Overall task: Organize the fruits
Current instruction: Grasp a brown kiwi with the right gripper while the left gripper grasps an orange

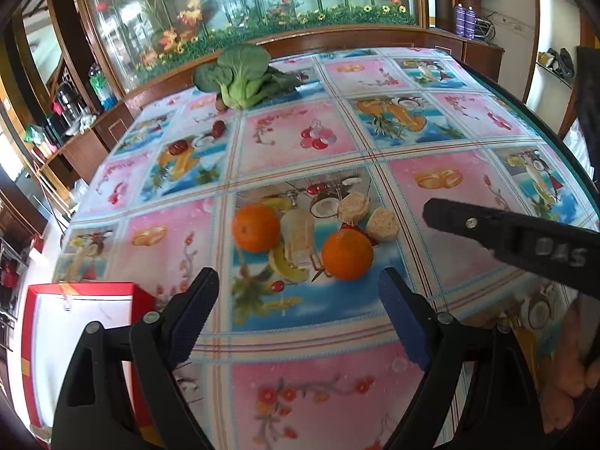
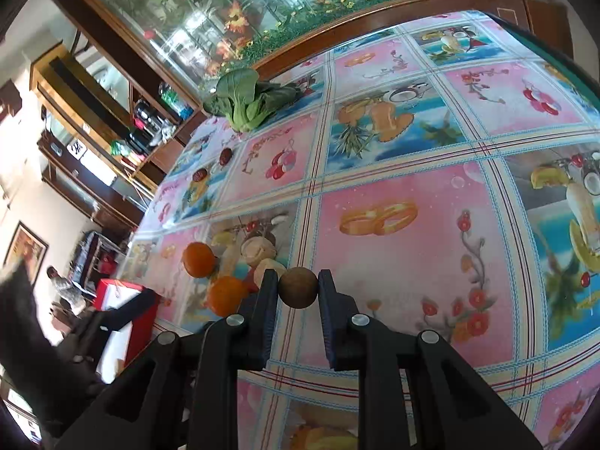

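Your right tongs [image 2: 299, 288]: clenched on a small round brown fruit [image 2: 299, 287], gripped at the fingertips above the bench [image 2: 412, 247]
Your left tongs [image 1: 300, 292]: released, jaws wide, nothing between them, hovering over the bench
Two oranges [image 1: 256, 227] [image 1: 347, 254]: on the bench just beyond your left tongs, the nearer one close to the right fingertip [image 1: 397, 300]
Two pale round pieces [image 1: 354, 207] [image 1: 382, 224]: just behind the oranges
Two dark red fruits [image 1: 219, 128] [image 1: 177, 147]: farther back, left side
Leafy green [image 1: 243, 77]: at the far edge
Red box [image 1: 82, 322]: beside your left tongs, at the bench's left edge
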Demonstrator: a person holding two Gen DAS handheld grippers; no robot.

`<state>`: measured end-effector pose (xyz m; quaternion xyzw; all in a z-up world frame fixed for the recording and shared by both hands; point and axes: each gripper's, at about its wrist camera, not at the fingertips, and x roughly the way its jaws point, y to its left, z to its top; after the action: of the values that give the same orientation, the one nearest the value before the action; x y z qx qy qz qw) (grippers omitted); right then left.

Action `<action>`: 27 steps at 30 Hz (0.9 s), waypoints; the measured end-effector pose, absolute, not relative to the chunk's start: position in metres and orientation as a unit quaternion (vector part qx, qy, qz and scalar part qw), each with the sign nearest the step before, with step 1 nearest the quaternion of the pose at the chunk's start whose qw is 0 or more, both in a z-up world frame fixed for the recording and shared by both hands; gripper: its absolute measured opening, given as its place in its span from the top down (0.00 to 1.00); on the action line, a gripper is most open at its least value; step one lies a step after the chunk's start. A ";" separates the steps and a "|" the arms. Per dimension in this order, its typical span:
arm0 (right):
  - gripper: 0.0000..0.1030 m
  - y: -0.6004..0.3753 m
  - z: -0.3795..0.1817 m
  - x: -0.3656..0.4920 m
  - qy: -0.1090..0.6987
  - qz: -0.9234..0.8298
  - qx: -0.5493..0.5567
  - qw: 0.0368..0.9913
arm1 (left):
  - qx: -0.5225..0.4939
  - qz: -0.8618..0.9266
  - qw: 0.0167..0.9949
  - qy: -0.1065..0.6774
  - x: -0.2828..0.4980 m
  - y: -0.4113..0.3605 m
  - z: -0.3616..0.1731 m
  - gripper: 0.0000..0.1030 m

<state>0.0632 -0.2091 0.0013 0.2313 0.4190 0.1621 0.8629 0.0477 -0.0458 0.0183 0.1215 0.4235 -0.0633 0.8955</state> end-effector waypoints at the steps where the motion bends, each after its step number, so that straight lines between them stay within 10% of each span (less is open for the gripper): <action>1: 0.80 -0.212 0.002 0.064 0.416 0.160 0.236 0.863 | 0.119 -0.067 0.894 0.426 0.050 -0.047 0.017 0.21; 8: 0.80 -0.221 0.003 0.063 0.412 0.157 0.266 0.857 | 0.113 -0.080 0.891 0.433 0.063 -0.054 0.009 0.27; 18: 0.80 -0.222 0.002 0.064 0.414 0.159 0.271 0.854 | 0.096 -0.113 0.882 0.448 0.068 -0.061 0.001 0.65; 27: 0.80 -0.212 0.001 0.064 0.415 0.171 0.254 0.857 | 0.077 -0.111 0.882 0.452 0.067 -0.058 0.003 0.67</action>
<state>0.0643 -0.2123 0.0015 0.2542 0.4153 0.1707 0.8566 0.0667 -0.0576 0.0034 0.0774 0.4516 -0.1111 0.8819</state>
